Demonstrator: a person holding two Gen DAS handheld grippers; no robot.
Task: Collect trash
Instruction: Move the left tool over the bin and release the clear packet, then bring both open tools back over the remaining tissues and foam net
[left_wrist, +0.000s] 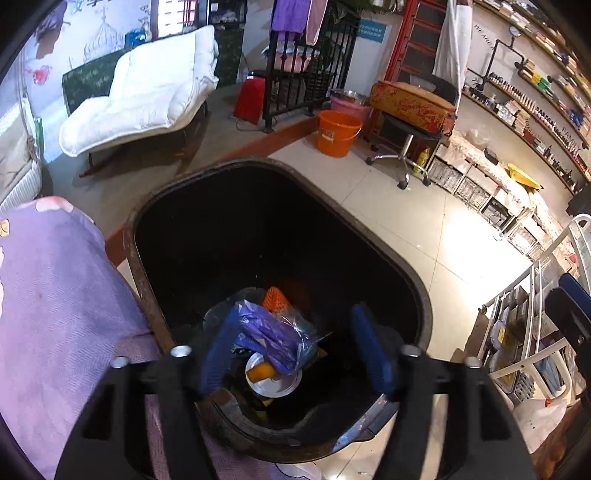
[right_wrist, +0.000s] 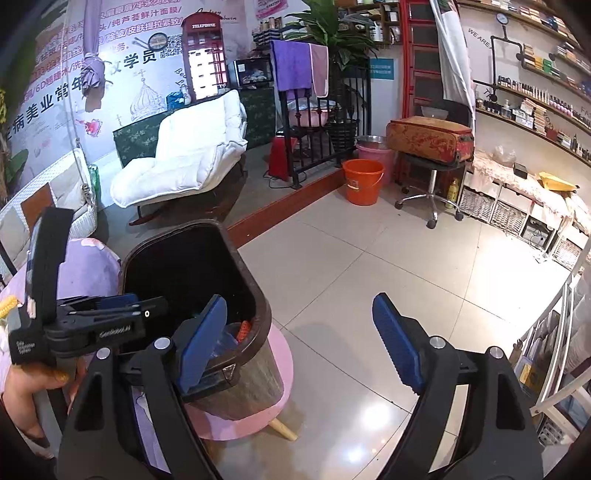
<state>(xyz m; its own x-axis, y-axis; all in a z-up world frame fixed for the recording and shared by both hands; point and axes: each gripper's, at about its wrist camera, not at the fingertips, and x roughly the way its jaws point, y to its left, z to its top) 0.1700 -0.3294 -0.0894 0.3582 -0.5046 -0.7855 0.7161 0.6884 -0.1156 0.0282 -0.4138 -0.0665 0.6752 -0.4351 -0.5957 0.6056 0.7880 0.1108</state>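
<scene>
Tiled salon floor surrounds the bin (left_wrist: 280, 236), where a light, crinkly, slippery wrapper (left_wrist: 271, 332) lies inside. Above it, the left claw (left_wrist: 295, 354) is spread and empty; right claw (right_wrist: 301, 343), beside the bin, likewise. Pinch a wrapper's bunched fold.

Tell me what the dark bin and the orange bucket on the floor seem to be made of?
The dark brown trash bin looks like moulded plastic: smooth thin rim, rounded corners, scuffed dull outside. The orange round bucket also looks plastic, with a glossy even colour and a rolled lip. Neither is certain from looks alone.
</scene>
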